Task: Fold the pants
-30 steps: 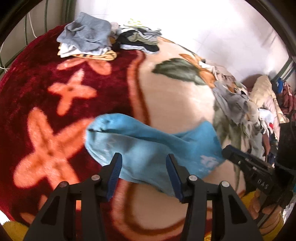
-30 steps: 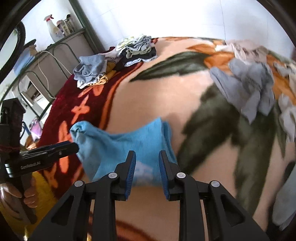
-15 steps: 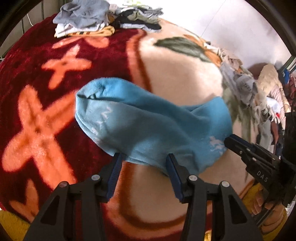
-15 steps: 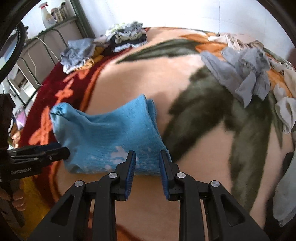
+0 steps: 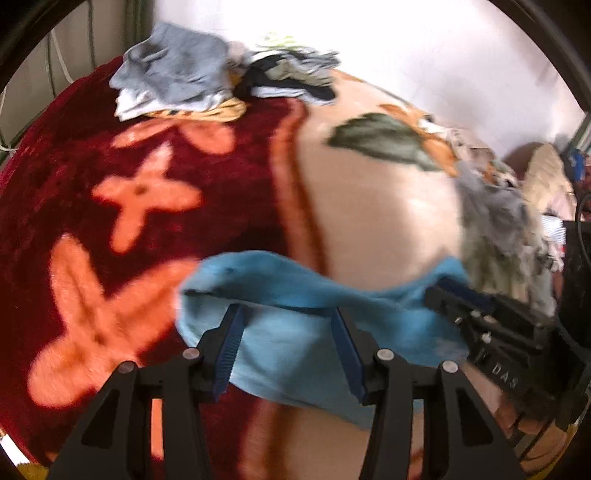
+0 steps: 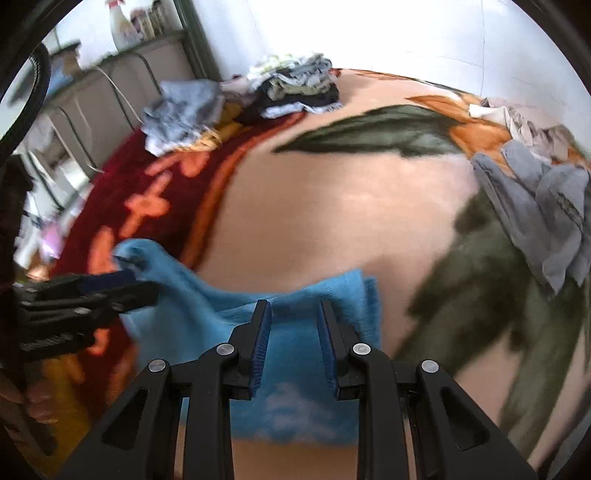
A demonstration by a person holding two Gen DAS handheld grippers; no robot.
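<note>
The blue pants (image 5: 295,332) lie folded on the flowered blanket (image 5: 369,206), also in the right wrist view (image 6: 295,369). My left gripper (image 5: 288,325) is open with its fingers over the near left part of the pants, the cloth between them. My right gripper (image 6: 293,321) is open over the near right part of the pants. The right gripper shows at the right of the left wrist view (image 5: 450,295), and the left gripper at the left of the right wrist view (image 6: 122,284), both at the pants' edges. Both views are blurred.
Two stacks of folded clothes (image 5: 221,77) sit at the far side of the blanket (image 6: 258,96). A loose heap of grey and beige clothes (image 6: 535,206) lies at the right (image 5: 495,206). A shelf with bottles (image 6: 122,26) stands at the far left.
Both grippers have moved forward and lower over the blue pants, so the pants now sit nearer and under the fingers. Both stay open.
</note>
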